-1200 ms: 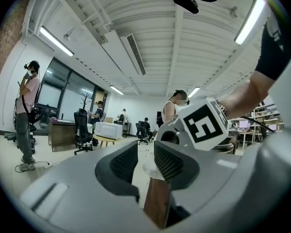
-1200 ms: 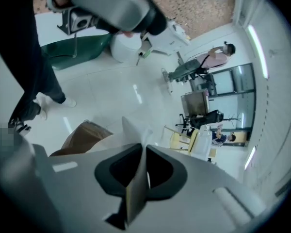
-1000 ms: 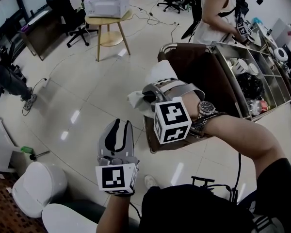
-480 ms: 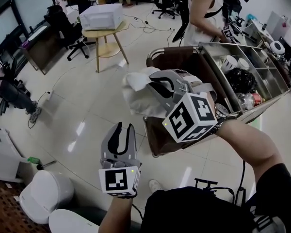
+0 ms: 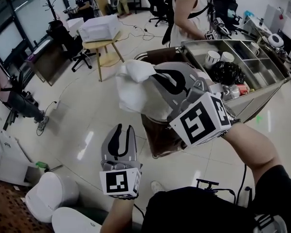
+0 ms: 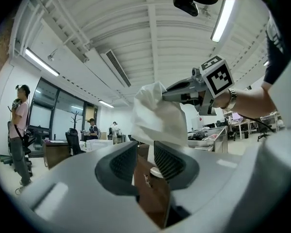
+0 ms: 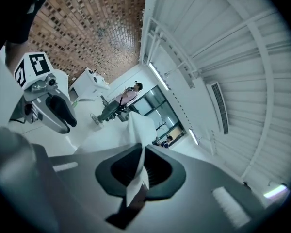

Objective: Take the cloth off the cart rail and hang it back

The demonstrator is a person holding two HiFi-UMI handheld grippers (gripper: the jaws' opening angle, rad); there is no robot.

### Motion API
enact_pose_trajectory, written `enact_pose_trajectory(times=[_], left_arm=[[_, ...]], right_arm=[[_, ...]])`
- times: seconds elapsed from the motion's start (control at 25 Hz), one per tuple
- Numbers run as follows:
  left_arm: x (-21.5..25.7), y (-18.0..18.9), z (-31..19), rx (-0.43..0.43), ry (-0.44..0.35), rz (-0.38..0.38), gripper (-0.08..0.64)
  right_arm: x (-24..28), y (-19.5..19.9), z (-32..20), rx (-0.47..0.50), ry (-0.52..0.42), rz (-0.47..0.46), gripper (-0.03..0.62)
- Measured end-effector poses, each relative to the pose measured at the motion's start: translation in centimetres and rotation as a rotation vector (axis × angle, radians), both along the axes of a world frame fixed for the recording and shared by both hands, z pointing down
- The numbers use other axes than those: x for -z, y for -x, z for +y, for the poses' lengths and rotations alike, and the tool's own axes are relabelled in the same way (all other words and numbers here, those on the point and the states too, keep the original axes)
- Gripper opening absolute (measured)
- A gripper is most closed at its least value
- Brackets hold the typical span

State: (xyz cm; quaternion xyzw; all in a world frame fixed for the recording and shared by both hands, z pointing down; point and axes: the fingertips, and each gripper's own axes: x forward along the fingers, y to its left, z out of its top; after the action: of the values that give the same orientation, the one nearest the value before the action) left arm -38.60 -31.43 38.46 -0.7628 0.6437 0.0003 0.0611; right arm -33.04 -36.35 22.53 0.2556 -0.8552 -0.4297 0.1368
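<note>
Grey left gripper [image 5: 120, 128] sits nearest, low and left of centre, pointing away. Its fingers stand a narrow gap apart with nothing between them. Just beyond and to the right, the right gripper [image 5: 157, 81] is raised, its fingers pinched together on a corner of a white cloth [image 5: 133, 89]. The cloth hangs bunched from the grip, in the air and touching nothing else. Behind it stands a steel cart [image 5: 242, 101] with cups and a dark bag in its top compartments. Its rail [image 5: 139, 56] peeks out at the far-left end, just past the cloth. A person [image 5: 186, 13] stands at the cart's far side. The cloth looks clear of the rail, so hanging it back comes next. That calls for carrying it over the rail, draping it evenly, then opening the right fingers.
</note>
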Motion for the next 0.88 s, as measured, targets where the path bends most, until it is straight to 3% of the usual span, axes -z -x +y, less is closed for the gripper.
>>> enact_pose_trajectory(times=[0.36,0.6,0.88], left_arm=[[0.9,-16.1,7.9,0.03,-0.052,-0.063,0.086],[1.0,-25.1,11.9,0.059,-0.063,-0.092,0.086],[0.5,-29.9,14.7,0.083,-0.041,-0.097,0.086]], right_arm=[[5.5,-18.5,11.3,0.135,-0.117,-0.278,0.012],[8.8,-29.4,18.5,0.229,-0.27,-0.328,0.012],[7.9,-35.6,21.6,0.27,-0.258,-0.344,0.012]])
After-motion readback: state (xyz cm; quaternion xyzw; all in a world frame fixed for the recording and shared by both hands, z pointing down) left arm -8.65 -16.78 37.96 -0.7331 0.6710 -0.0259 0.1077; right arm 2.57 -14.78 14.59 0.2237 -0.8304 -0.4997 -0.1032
